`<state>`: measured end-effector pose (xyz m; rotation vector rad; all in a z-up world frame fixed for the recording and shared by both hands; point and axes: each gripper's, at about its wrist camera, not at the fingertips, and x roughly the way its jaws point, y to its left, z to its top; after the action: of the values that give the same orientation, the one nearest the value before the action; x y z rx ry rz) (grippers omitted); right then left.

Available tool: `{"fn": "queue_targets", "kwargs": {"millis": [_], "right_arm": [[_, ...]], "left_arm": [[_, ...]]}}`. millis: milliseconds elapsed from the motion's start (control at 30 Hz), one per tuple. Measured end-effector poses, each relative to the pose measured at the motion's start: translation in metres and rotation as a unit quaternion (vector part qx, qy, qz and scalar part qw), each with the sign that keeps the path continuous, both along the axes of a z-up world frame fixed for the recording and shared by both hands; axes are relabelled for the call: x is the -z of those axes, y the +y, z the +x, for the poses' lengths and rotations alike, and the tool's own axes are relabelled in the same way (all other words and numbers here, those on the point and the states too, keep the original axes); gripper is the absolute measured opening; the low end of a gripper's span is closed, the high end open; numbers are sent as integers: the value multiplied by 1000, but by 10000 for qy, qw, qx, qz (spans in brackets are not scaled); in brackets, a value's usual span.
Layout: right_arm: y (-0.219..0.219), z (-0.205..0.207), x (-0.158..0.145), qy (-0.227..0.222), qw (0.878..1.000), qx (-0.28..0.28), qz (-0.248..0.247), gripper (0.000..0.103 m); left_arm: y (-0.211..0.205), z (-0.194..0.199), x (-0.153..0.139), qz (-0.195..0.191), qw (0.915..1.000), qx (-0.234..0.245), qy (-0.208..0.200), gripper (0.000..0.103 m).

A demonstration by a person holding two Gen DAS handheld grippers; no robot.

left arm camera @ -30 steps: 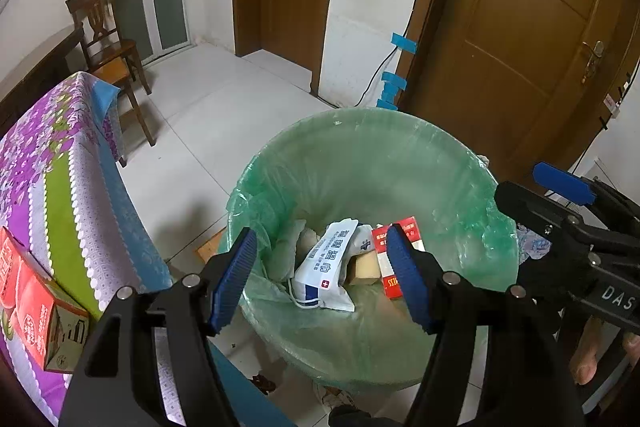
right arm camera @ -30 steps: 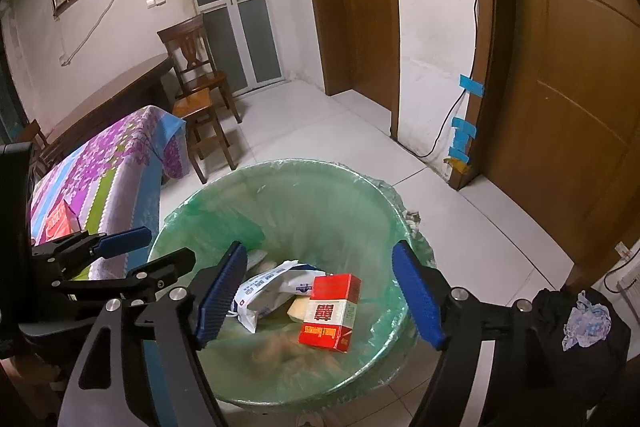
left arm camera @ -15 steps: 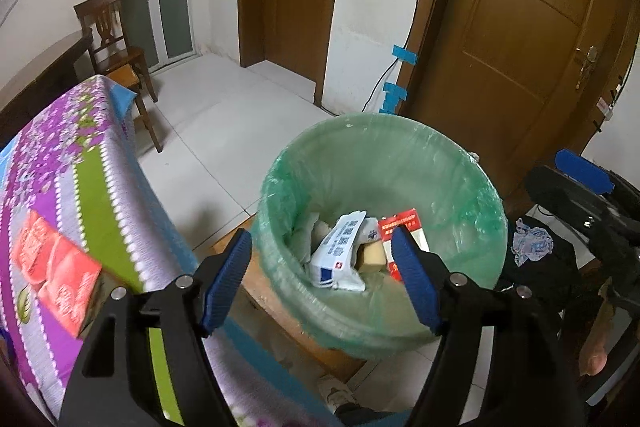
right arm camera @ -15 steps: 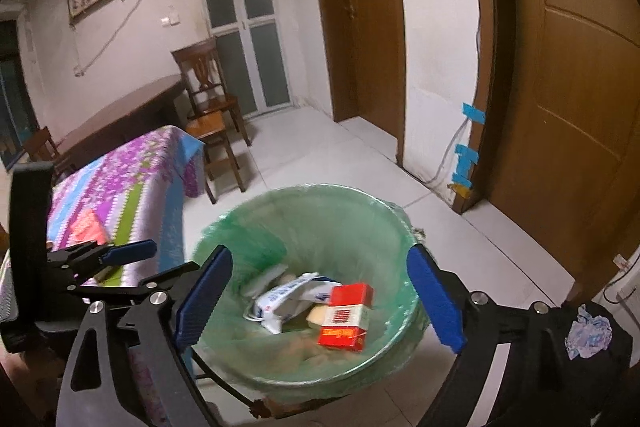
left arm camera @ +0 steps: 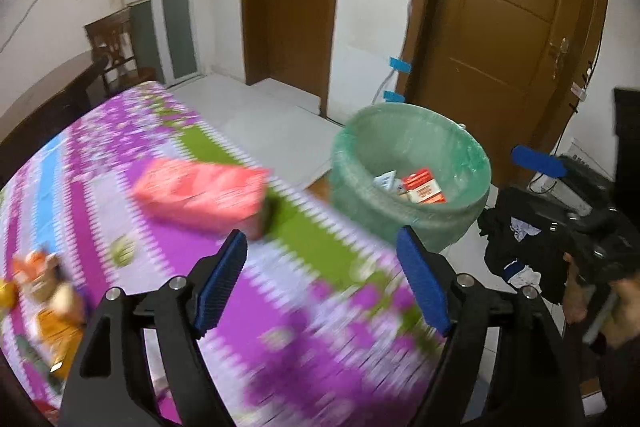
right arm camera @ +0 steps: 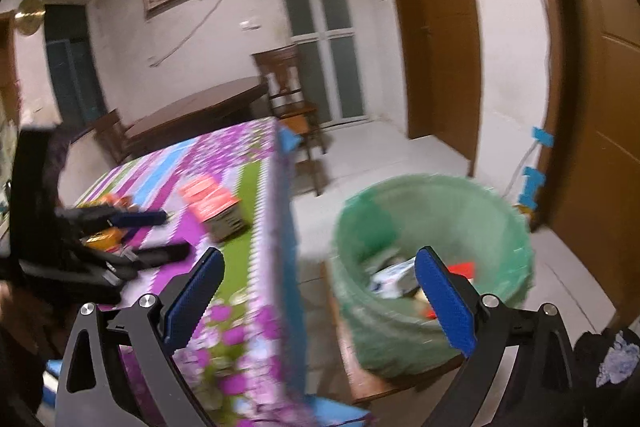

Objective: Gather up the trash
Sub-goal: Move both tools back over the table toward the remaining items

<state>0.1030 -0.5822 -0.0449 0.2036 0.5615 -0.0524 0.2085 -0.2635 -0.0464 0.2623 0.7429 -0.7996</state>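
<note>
A bin with a green liner (left arm camera: 412, 163) (right arm camera: 436, 227) stands on the floor beside the table; a red-and-white carton (left arm camera: 424, 185) and a white packet (left arm camera: 384, 181) lie in it. A red box (left arm camera: 200, 193) (right arm camera: 208, 199) lies on the purple flowered tablecloth (left arm camera: 132, 135) (right arm camera: 236, 155). My left gripper (left arm camera: 322, 283) is open and empty above the cloth, just in front of the red box. My right gripper (right arm camera: 316, 299) is open and empty over the table edge, left of the bin. Orange wrappers (left arm camera: 44, 287) lie at the cloth's left.
A wooden chair (right arm camera: 288, 87) and a dark wooden table (right arm camera: 200, 107) stand behind. Brown doors (left arm camera: 508, 27) line the back wall. Dark clothes (left arm camera: 524, 243) lie on the floor right of the bin. The view is motion-blurred.
Both grippers have pulled back from over the bin and swung left over the table. The red box now lies ahead of the left gripper. Both stay open.
</note>
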Motion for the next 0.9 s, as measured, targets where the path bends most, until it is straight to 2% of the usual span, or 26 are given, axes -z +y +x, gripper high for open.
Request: {"fn": "queue_targets", "kwargs": {"millis": [100, 233, 300, 367, 400, 467, 500, 533, 567, 633, 733, 800, 867, 900], "right_arm": [[28, 8, 3, 77, 9996, -278, 4, 96], [65, 23, -1, 133, 9968, -777, -103, 96], [84, 33, -4, 162, 9943, -1050, -104, 96], [101, 41, -3, 226, 9915, -1282, -78, 96], [112, 46, -1, 277, 9897, -1405, -63, 96], [133, 56, 1, 382, 9859, -1631, -34, 96], [139, 61, 2, 419, 9845, -1704, -38, 96], [148, 65, 4, 463, 9828, -1786, -62, 96], [159, 69, 6, 519, 9808, -1880, -92, 96], [172, 78, 8, 630, 9770, -2034, -67, 96], [195, 89, 14, 781, 9716, -2228, -176, 96], [209, 95, 13, 874, 9659, -2412, -342, 96], [220, 100, 12, 945, 9577, -2676, -472, 96], [227, 103, 11, 989, 9519, -2844, -564, 96]], "left_arm": [[58, 9, -14, -75, 9994, -323, -83, 75], [149, 33, -29, -53, 9948, -991, -213, 76], [189, 50, -31, 85, 9948, -1005, -173, 76], [217, 68, -28, 348, 9960, -807, -129, 75], [229, 78, -24, 608, 9957, -690, -147, 72], [246, 92, -14, 992, 9949, -159, -21, 71], [253, 97, -9, 1162, 9932, 37, 13, 71], [259, 105, 2, 1540, 9879, 199, 19, 71], [263, 110, 9, 1718, 9845, 342, 80, 70], [273, 118, 21, 1852, 9798, 717, 213, 62], [278, 131, 30, 1857, 9758, 1083, 409, 51], [278, 137, 37, 1874, 9691, 1488, 600, 38], [279, 138, 44, 1991, 9622, 1757, 601, 28], [279, 139, 46, 2036, 9601, 1837, 555, 26]]}}
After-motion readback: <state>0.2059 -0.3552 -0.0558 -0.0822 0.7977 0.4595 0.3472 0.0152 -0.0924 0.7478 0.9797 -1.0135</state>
